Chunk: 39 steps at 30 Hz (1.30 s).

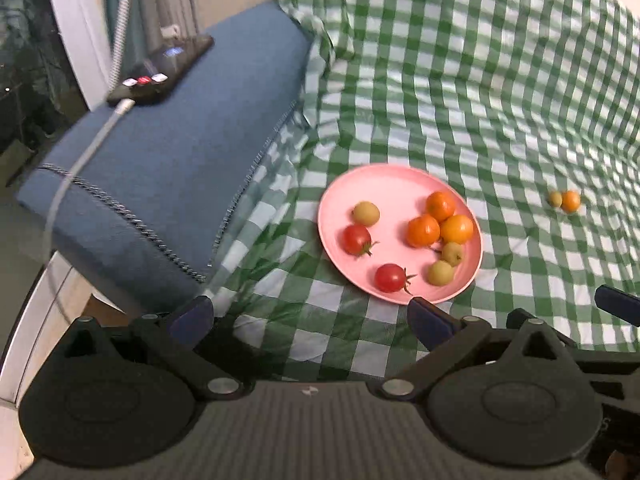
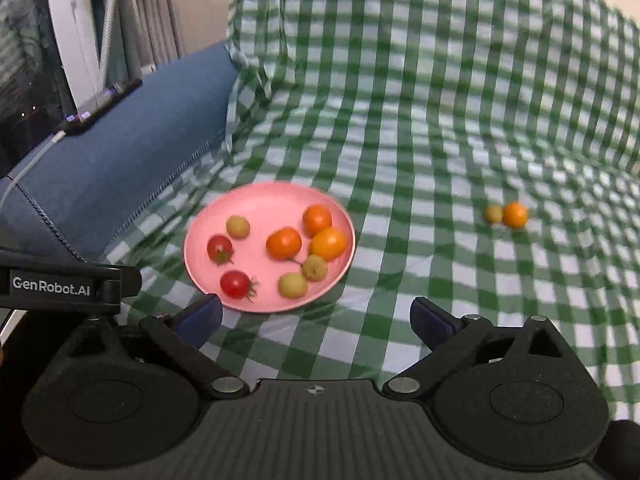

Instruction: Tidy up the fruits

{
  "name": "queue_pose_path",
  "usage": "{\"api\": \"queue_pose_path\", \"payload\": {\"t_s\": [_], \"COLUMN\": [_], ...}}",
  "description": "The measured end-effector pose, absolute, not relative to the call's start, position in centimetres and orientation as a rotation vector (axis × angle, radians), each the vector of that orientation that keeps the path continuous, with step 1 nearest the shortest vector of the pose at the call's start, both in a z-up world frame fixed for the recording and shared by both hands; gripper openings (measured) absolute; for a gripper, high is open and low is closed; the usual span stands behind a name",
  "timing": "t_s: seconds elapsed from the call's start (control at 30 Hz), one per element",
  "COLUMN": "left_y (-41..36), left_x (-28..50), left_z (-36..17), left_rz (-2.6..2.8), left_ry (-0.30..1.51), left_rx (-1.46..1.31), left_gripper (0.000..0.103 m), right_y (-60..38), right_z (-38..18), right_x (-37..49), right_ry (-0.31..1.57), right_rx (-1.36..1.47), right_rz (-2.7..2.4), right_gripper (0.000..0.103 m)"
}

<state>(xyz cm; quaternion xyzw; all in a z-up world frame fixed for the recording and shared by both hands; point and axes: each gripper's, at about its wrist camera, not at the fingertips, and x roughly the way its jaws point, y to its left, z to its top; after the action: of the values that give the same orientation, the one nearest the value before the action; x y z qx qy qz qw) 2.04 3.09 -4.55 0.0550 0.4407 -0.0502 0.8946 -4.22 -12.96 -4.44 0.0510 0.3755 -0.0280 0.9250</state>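
Pink plastic plate in the left wrist view already carries two cherry tomatoes, three small oranges and three yellow-green fruits, while the left gripper hangs before it, jaws spread and empty. From the right wrist view, one small orange and a yellow-green fruit touching it remain on the green checked cloth, well apart from the plate; the right gripper is likewise agape, holding nothing.
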Motion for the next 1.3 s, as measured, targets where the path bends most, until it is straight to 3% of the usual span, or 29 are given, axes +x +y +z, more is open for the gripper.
{"api": "queue_pose_path", "payload": {"t_s": [0.43,1.3], "left_y": [3.6,2.1], "left_x": [-2.6,-4.2], "left_z": [-1.2,-0.9], "left_rz": [-0.084,-0.103], "left_ry": [0.806,0.793], "left_rx": [0.100,0.170], "left_gripper": [0.103,0.103], "right_y": [-12.8,-14.0], "right_z": [-0.8,-0.9], "right_x": [-9.1,-11.0], "right_ry": [0.620,0.602], "right_rx": [0.109,0.178], "right_rz": [-0.066,-0.078], "right_gripper": [0.100,0.100]}}
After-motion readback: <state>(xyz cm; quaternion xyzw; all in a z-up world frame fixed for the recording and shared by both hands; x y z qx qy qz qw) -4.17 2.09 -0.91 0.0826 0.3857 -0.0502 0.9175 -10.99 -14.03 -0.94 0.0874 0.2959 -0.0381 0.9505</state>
